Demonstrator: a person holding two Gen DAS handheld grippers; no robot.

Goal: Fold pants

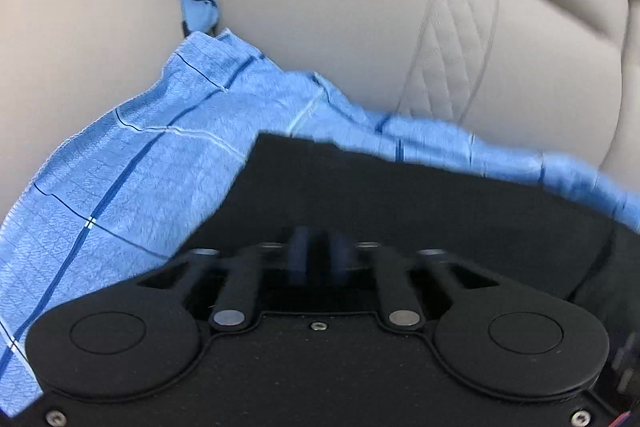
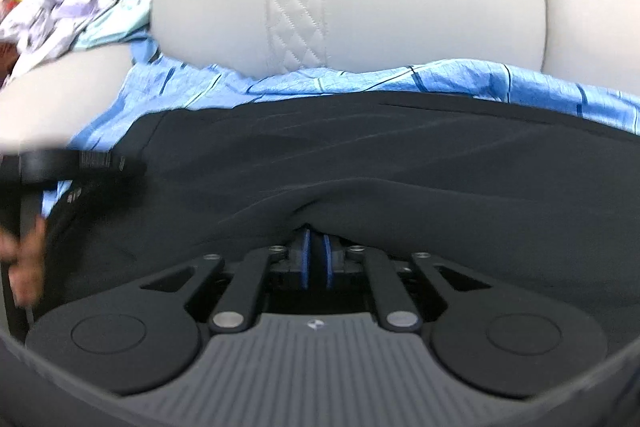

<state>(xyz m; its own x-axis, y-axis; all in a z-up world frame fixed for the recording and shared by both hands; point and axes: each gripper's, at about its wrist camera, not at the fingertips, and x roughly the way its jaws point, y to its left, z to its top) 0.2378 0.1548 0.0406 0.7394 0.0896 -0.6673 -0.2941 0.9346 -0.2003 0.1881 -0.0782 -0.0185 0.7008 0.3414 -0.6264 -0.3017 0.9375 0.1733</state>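
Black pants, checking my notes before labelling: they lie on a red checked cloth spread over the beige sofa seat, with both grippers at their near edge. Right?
Only the colour is wrong. Both wrist views show the black pants on a blue checked cloth, not red, over the beige sofa.

Your left gripper [image 1: 318, 255] is matte black: two round hubs flank a central screw, silver pivot pins cap the linkage bars, and its finger pads [image 1: 298, 253] are blue. Your right gripper [image 2: 316, 255] matches — but a grey ribbed plate with a small white logo sits below its linkage. Left of it, your bare-skinned hand [image 2: 26, 263] appears blurred.
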